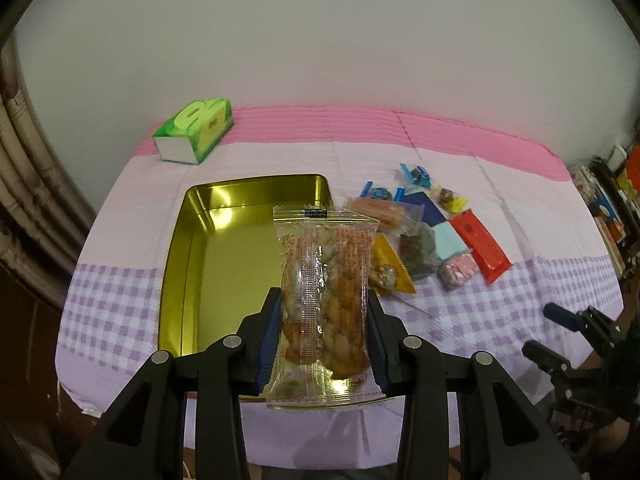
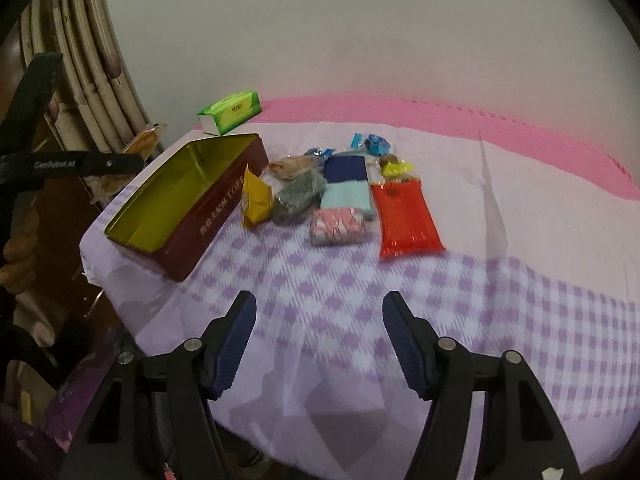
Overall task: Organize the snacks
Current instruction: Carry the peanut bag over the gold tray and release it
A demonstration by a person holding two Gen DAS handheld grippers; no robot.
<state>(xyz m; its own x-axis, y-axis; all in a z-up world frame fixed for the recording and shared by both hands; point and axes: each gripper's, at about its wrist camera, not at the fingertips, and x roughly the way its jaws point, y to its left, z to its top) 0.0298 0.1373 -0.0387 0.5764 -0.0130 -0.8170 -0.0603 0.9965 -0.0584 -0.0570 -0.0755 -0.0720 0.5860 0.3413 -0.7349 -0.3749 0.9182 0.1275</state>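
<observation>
A: What is between the fingers of the left gripper (image 1: 324, 316)?

B: A clear packet (image 1: 325, 300) of brownish twisted snacks with red print. The blue pads pinch it from both sides at its lower half, and it stands upright between them.

A: Where is that packet in the scene?

B: Held above the near right part of the tin (image 1: 224, 264), an open rectangular box with a shiny gold inside. In the right wrist view the tin (image 2: 208, 216) shows a dark red outer wall with pale lettering.

A: And the right gripper (image 2: 320, 320)?

B: Its fingers are spread wide with nothing between them. It hovers over the near, purple-checked part of the cloth (image 2: 520, 320).

A: Where are the other snacks?

B: In a loose pile just right of the tin. Nearest the tin is a yellow pack (image 2: 256, 200), leaning against its wall. Beside that is a grey-green bag (image 2: 296, 196), then a pink sweet (image 2: 338, 226), a pale teal pack (image 2: 348, 198), and a dark blue pack (image 2: 346, 168) farther back. A long red pack (image 2: 406, 216) lies flat at the right edge of the pile. Small blue wrappers (image 2: 372, 142) sit at the far side.

A: Anything else on the cloth?

B: A green tissue box (image 1: 194, 128) at the far left, well apart from the tin, near the pink band and the white wall.
</observation>
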